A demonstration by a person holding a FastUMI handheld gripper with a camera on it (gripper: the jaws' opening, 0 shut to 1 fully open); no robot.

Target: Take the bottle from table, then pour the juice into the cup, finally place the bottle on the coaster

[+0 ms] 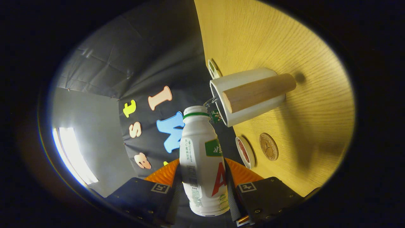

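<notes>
My gripper point(202, 177) is shut on a white plastic bottle point(202, 158) with a green neck ring and green and red label. I am rolled on my side, so the wooden table point(284, 41) stands like a wall beside the bottle. The bottle's open mouth point(196, 110) sits at the rim of a white cup point(246, 95) with a thick wooden handle point(258, 91). A thin clear stream point(210, 102) runs from the mouth into the cup. A round wooden coaster point(269, 146) lies on the table just beyond the fingers, beside the cup.
A small white dish with a red inside point(245, 152) sits between the coaster and the bottle. Another small white object point(214, 69) lies past the cup at the table's edge. The booth's black cloth wall point(126, 63) hangs behind the bottle.
</notes>
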